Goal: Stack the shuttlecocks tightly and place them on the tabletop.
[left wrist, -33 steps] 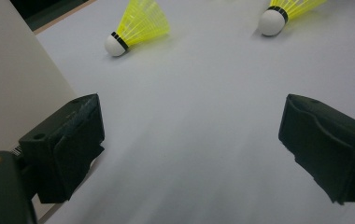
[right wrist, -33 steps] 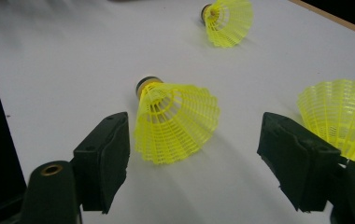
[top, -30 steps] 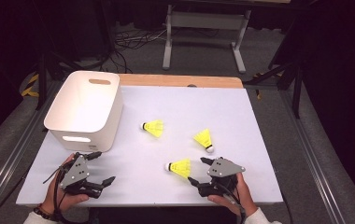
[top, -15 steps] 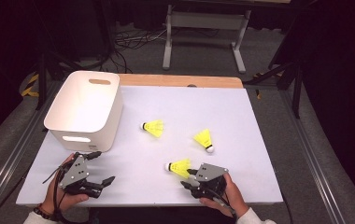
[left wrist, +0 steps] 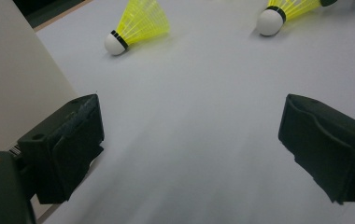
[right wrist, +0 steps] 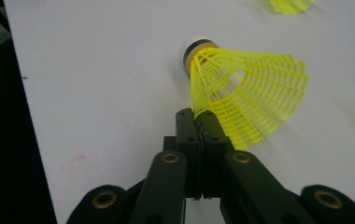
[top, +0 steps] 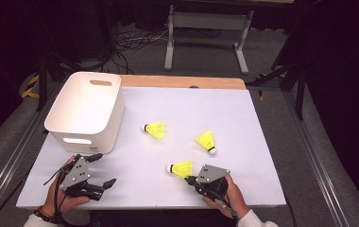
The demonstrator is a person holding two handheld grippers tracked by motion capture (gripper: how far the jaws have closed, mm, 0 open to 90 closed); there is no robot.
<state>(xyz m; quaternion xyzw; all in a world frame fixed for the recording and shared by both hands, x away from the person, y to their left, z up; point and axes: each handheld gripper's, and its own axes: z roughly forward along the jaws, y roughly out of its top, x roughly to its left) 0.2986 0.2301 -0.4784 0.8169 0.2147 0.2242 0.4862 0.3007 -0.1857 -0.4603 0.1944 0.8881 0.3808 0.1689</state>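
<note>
A white-topped table (top: pixel 243 118) carries a white storage bin (top: pixel 85 111) at its left and three yellow plastic shuttlecocks lying on their sides. The person's right gripper (top: pixel 192 180), at the near edge, has just been closing its jaws, and they now stand pressed together on the rim of the nearest shuttlecock's (top: pixel 181 168) mesh skirt, as the right gripper view shows, with the skirt (right wrist: pixel 245 100) fanning out to one side and the white cork tip (right wrist: pixel 192 49) pointing away from the hand. The hold appears to catch only a thin edge of the netting, so the pick-up would likely go best with a slow, straight lift and no twisting, since the flexible skirt could slip out or buckle. Judging by the layout, the bin is the probable destination; carrying the shuttlecock over its open top before letting go would keep it from bouncing off the wall. The left gripper (top: pixel 103 170) rests near the bin's front corner, jaws spread wide and holding nothing. The second shuttlecock (top: pixel 155 129) lies mid-table, just right of the bin, and the third shuttlecock (top: pixel 206 142) lies to its right, both apart from either gripper.
</note>
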